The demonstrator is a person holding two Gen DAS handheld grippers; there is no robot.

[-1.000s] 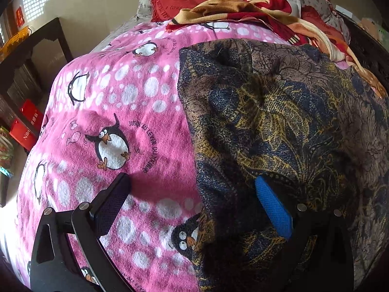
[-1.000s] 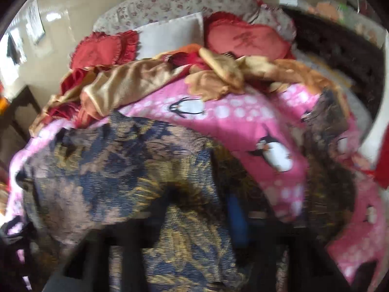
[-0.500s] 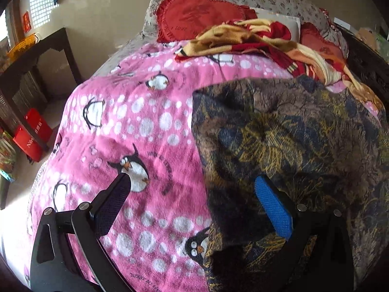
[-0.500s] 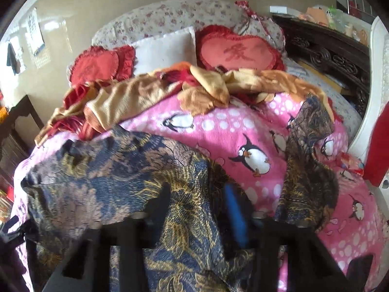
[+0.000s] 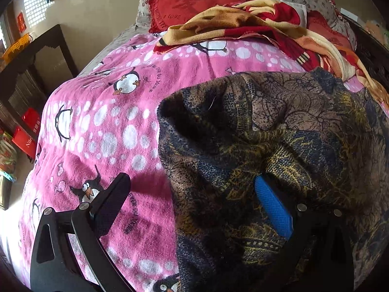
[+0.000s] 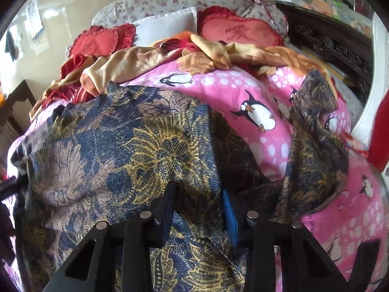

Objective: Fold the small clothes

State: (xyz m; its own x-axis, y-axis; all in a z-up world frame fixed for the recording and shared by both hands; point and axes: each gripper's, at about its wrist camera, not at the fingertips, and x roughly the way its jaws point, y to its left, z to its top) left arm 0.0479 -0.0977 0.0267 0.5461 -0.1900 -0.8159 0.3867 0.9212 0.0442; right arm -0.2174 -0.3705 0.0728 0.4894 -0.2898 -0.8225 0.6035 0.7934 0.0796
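Left wrist view: the left gripper stands wide apart over the bed, gripping nothing.
Left gripper fingers: the black-padded finger is over the pink blanket; the blue-padded finger is out over the dark cloth, with a fold of that cloth rising just in front of its tip.
Garment, left view: the dark floral garment, navy and brown with gold leaf print, fills the right half, rumpled, its left edge running from the near bottom up toward the middle.
Blanket, left view: the pink penguin blanket covers the bed on the left, under the garment.
Far end, left view: a red-and-tan fleece throw lies heaped on the blanket's far edge, in front of a red heart cushion.
Room, left view: a dark wooden table stands far left by the wall.
Right wrist view: the right gripper is set narrow, its jaws closed in on a raised fold of the dark floral garment.
Right gripper fingers: the fold runs between the black finger and the blue-padded finger.
Garment, right view: most of it spreads to the left and near; a separate dark patterned stretch lies to the right across the pink penguin blanket, and whether the two join cannot be told.
Far end, right view: the fleece throw lies far, with a white pillow and a second red cushion behind it.
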